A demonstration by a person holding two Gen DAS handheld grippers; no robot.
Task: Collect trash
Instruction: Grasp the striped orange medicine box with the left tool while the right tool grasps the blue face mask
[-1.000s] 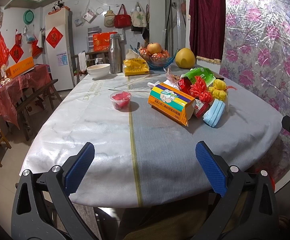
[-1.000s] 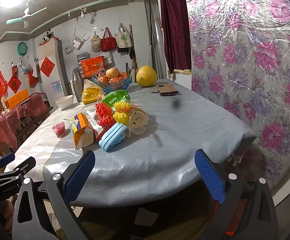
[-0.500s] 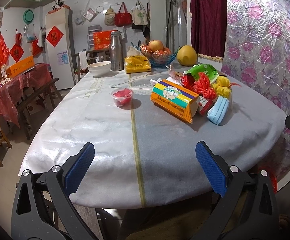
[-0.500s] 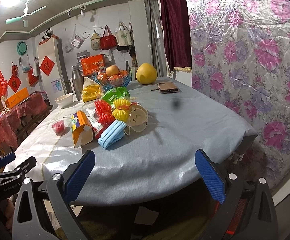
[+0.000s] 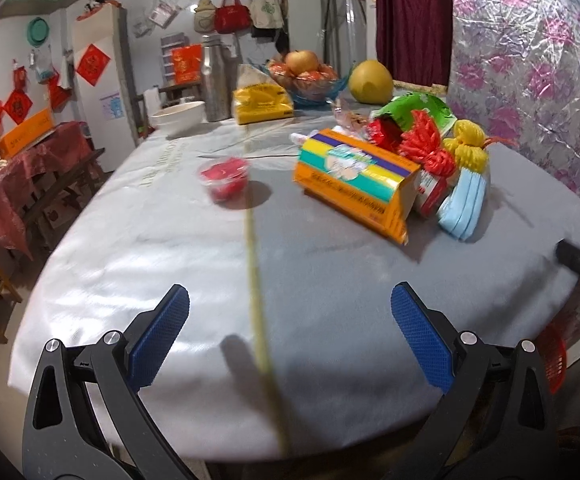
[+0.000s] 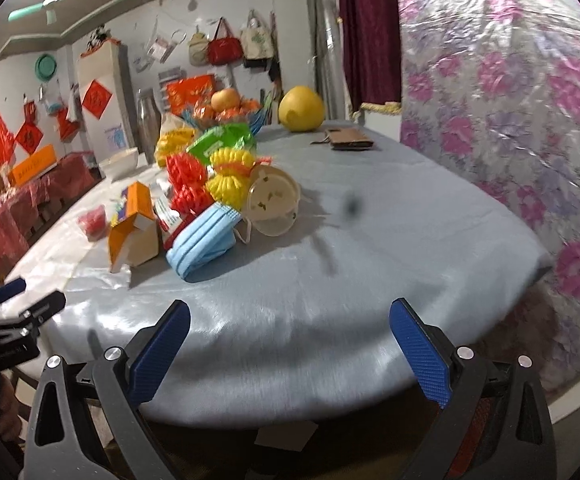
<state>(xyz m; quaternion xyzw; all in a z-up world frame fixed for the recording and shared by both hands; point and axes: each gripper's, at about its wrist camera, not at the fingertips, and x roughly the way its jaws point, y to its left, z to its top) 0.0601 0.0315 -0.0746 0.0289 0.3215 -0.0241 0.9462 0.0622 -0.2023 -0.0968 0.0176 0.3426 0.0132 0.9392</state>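
A heap of trash lies on the table (image 5: 330, 300): an orange carton (image 5: 354, 180) (image 6: 134, 228), blue face masks (image 5: 464, 204) (image 6: 202, 240), red foam nets (image 5: 426, 148) (image 6: 186, 180), yellow foam nets (image 5: 468, 146) (image 6: 230, 180), a green wrapper (image 5: 414, 108) and a clear plastic lid (image 6: 272, 200). A small cup with red contents (image 5: 226, 178) stands apart, left of the heap. My left gripper (image 5: 290, 336) is open and empty over the near table edge. My right gripper (image 6: 290, 344) is open and empty over the near edge, right of the heap.
At the far end stand a fruit bowl (image 5: 306, 76), a pomelo (image 5: 370, 82), a yellow tissue pack (image 5: 262, 104), a steel flask (image 5: 214, 80) and a white bowl (image 5: 176, 116). A phone (image 6: 348, 140) lies far right. A red basket (image 5: 552, 356) sits below the table.
Both grippers have moved forward toward the table, so the heap looks closer. Both stay open and empty.
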